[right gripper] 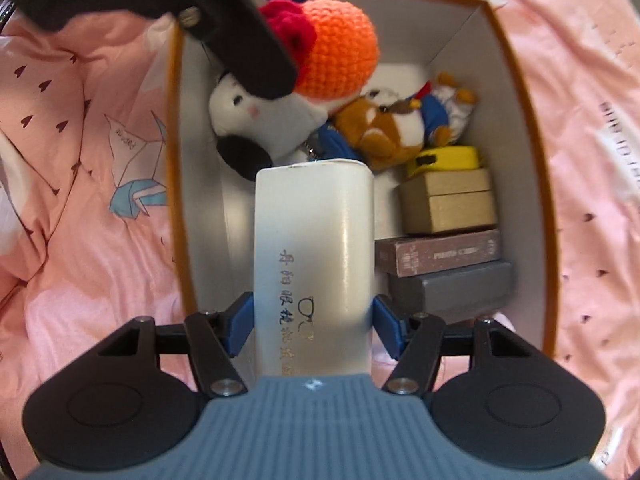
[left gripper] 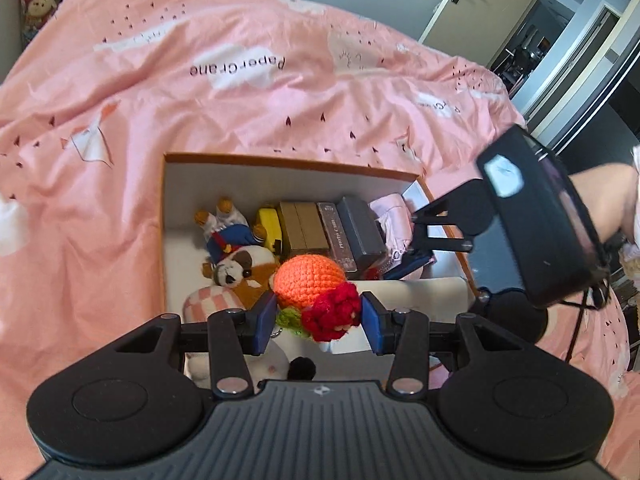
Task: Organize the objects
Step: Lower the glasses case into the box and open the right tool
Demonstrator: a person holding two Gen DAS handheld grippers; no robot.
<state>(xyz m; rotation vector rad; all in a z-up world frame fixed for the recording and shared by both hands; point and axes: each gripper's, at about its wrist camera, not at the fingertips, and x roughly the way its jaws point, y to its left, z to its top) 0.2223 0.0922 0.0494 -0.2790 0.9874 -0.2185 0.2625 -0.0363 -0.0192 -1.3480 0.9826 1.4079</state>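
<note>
My left gripper (left gripper: 320,324) is shut on a crocheted toy (left gripper: 310,280), an orange ball with a red flower and a green leaf. It hangs over the near end of an open box with an orange rim (left gripper: 280,160). The right wrist view shows the same toy (right gripper: 340,52) above the box's far end (right gripper: 520,120). My right gripper (right gripper: 314,326) points down into the box, shut on a long white glasses case (right gripper: 314,248) with printed characters. The case stands on end above the box's middle.
Inside the box lie plush toys (right gripper: 380,128), a yellow tape measure (right gripper: 444,158), a kraft box (right gripper: 448,200), a brown box (right gripper: 436,252) and a grey box (right gripper: 452,288). The box rests on a bed with a pink duvet (left gripper: 240,80). A door (left gripper: 452,0) stands open at the back right.
</note>
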